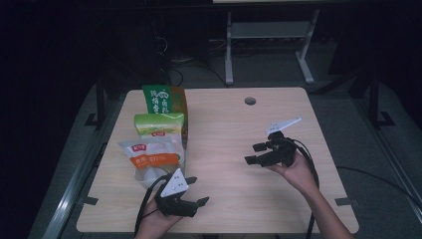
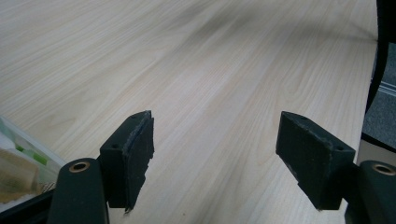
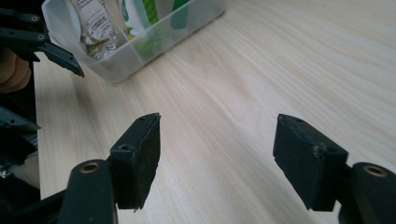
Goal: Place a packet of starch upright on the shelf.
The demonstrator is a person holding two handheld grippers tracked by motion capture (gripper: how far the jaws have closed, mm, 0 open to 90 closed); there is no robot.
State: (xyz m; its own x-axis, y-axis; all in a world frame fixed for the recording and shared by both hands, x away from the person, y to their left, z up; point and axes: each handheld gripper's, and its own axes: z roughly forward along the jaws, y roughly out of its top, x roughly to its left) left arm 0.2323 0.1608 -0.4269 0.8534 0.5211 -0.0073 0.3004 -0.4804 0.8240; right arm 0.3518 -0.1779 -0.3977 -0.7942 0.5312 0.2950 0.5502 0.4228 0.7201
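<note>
On the pale wooden worktop (image 1: 234,134) both my hand-held grippers, left (image 1: 196,191) and right (image 1: 255,153), hang spread and empty; next I'd reach left for the clear plastic bin of snack packets (image 1: 157,149).

The high view looks forward and down from above the person's side onto the whole wooden table (image 1: 234,149), well back from it. The left gripper view sits low and close over the same tabletop (image 2: 196,70), facing its far corner edge. The right gripper view, equally near the wood (image 3: 280,70), faces the clear plastic bin (image 3: 135,44), a part also seen from above.
</note>
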